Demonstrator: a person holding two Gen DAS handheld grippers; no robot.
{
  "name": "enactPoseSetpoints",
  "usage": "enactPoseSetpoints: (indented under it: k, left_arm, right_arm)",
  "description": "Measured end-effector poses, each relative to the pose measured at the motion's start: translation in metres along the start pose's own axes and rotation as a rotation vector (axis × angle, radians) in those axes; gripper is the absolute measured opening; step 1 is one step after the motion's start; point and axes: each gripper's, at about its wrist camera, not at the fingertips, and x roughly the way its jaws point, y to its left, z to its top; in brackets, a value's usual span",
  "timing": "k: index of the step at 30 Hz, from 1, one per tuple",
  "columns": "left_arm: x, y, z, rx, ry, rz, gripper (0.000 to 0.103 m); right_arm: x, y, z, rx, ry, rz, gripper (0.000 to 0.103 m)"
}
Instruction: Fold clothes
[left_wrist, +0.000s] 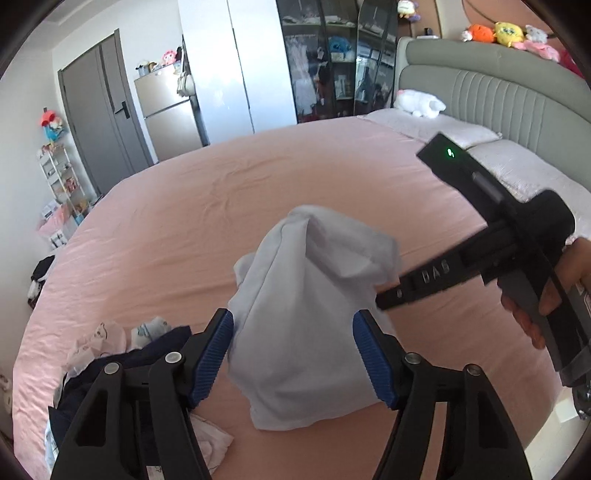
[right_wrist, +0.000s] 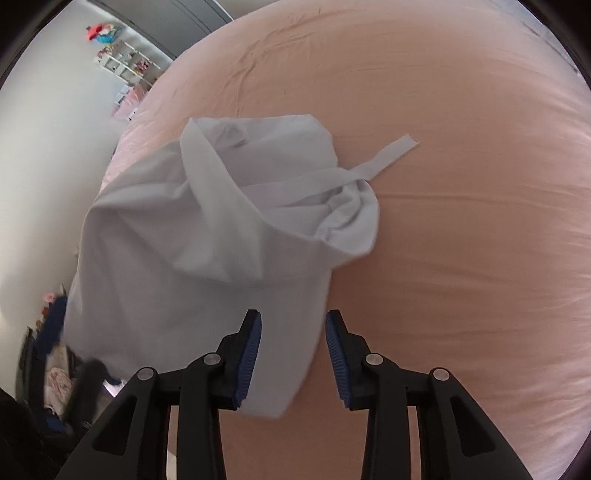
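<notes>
From the left wrist, the left gripper (left_wrist: 293, 354) stands spread, its ribbed blue pads (left_wrist: 214, 356) on either side of a pale, soft white garment (left_wrist: 306, 325) that hangs bunched above the pink bedsheet (left_wrist: 207, 206); whether the pads press the cloth I cannot tell. Only this view shows the right gripper (left_wrist: 386, 299) from outside, a black tool in a hand (left_wrist: 554, 291), its tip at the garment's edge, and a heap of dark and patterned clothes (left_wrist: 122, 354) at lower left.

From the right wrist, the right gripper (right_wrist: 293, 350) has jaws parted with the garment's lower corner between them, the left pad touching cloth. Only here a flat fabric strap (right_wrist: 384, 157) shows, trailing onto the sheet.
</notes>
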Motion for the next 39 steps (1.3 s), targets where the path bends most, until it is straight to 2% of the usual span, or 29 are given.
enactPoseSetpoints:
  k: [2, 6, 9, 11, 18, 21, 24, 27, 30, 33, 39]
  left_arm:
    - [0.011, 0.009, -0.004, -0.010, 0.022, 0.017, 0.066]
    - [0.025, 0.028, -0.015, -0.073, 0.069, 0.005, 0.066]
    - [0.031, 0.039, -0.025, -0.135, 0.112, -0.017, 0.066]
    - [0.035, 0.044, -0.032, -0.160, 0.137, -0.022, 0.066]
    - [0.036, 0.037, -0.044, -0.137, 0.167, 0.001, 0.066]
    - [0.030, 0.038, -0.043, -0.142, 0.161, 0.001, 0.066]
    - [0.016, 0.042, -0.035, -0.155, 0.129, -0.003, 0.066]
    - [0.002, 0.045, -0.019, -0.164, 0.078, -0.011, 0.066]
    - [-0.005, 0.048, 0.001, -0.172, 0.031, -0.034, 0.069]
    - [0.002, 0.046, 0.020, -0.165, 0.003, -0.063, 0.075]
    - [0.055, 0.026, 0.051, -0.044, 0.099, -0.045, 0.075]
  right_arm:
    - [0.005, 0.007, 0.012, -0.011, -0.039, -0.056, 0.035]
    - [0.004, 0.044, 0.043, -0.152, -0.132, -0.203, 0.035]
    - [0.012, 0.068, 0.063, -0.202, -0.163, -0.245, 0.035]
    - [0.022, 0.079, 0.074, -0.202, -0.162, -0.231, 0.035]
    - [0.053, 0.108, 0.096, -0.223, -0.210, -0.207, 0.035]
    - [0.062, 0.103, 0.097, -0.234, -0.166, -0.212, 0.035]
    - [0.061, 0.096, 0.095, -0.247, -0.191, -0.205, 0.035]
    - [0.043, 0.086, 0.088, -0.189, -0.229, -0.048, 0.036]
    - [0.021, 0.076, 0.082, -0.176, -0.240, 0.025, 0.040]
    - [0.000, 0.079, 0.072, -0.219, -0.289, -0.006, 0.053]
    - [-0.019, 0.059, 0.050, -0.235, -0.300, -0.090, 0.053]
